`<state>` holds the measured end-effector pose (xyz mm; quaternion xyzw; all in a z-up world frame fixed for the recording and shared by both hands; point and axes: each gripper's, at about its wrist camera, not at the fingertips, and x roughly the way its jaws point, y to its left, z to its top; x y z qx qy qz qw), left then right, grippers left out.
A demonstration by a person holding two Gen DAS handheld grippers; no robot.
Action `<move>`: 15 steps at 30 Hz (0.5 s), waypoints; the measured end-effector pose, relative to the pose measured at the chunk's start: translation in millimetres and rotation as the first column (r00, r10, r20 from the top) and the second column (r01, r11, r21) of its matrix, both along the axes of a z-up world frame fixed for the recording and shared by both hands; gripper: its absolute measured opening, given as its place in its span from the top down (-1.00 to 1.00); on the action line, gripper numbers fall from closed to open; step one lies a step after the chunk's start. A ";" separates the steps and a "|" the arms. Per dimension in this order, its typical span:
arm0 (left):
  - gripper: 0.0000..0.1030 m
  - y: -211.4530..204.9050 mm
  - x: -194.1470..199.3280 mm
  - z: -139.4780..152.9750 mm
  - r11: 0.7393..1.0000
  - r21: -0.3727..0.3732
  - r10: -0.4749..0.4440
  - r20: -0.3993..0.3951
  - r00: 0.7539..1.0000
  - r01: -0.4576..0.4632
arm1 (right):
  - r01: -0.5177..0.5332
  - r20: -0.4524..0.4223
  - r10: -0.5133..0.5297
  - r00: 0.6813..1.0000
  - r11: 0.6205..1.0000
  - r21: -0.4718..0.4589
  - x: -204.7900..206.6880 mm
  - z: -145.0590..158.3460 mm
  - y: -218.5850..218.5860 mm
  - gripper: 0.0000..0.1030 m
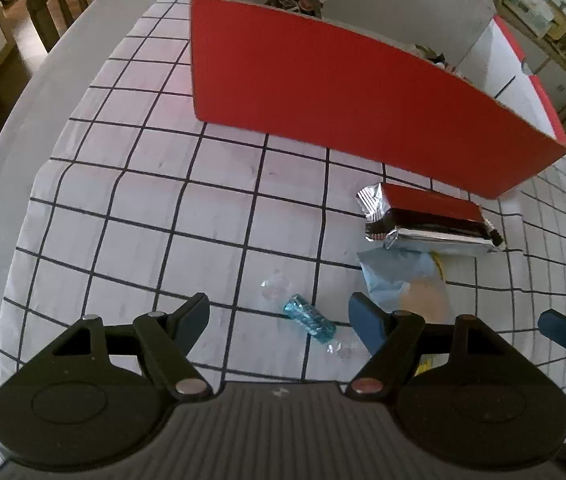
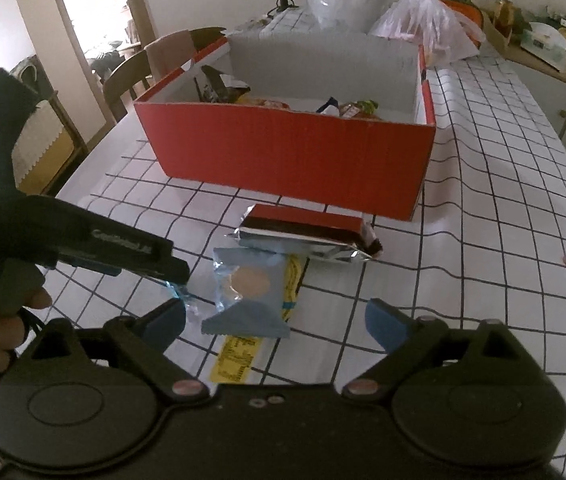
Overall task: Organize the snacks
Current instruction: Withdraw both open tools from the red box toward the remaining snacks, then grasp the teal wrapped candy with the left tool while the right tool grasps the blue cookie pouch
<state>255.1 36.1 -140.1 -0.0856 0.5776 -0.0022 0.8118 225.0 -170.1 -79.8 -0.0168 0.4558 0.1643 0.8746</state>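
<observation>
Three snacks are seen before the red box point(image 2: 291, 152): a blue candy point(image 1: 309, 317) lies crosswise between the left gripper's point(image 1: 279, 316) open fingers, nearer than the right gripper point(image 2: 275, 320), also open.

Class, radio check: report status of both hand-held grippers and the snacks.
Left hand-held gripper open over blue candy. Right hand-held gripper open at blue packet. Chocolate bar outside red box. Nothing blocking.
</observation>
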 end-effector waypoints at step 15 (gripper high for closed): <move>0.23 -19.2 5.9 -10.7 0.990 0.138 0.039 -0.099 0.994 -0.026 | -0.032 -0.028 0.032 0.999 0.999 -0.019 12.3 -5.5 -0.5 -0.68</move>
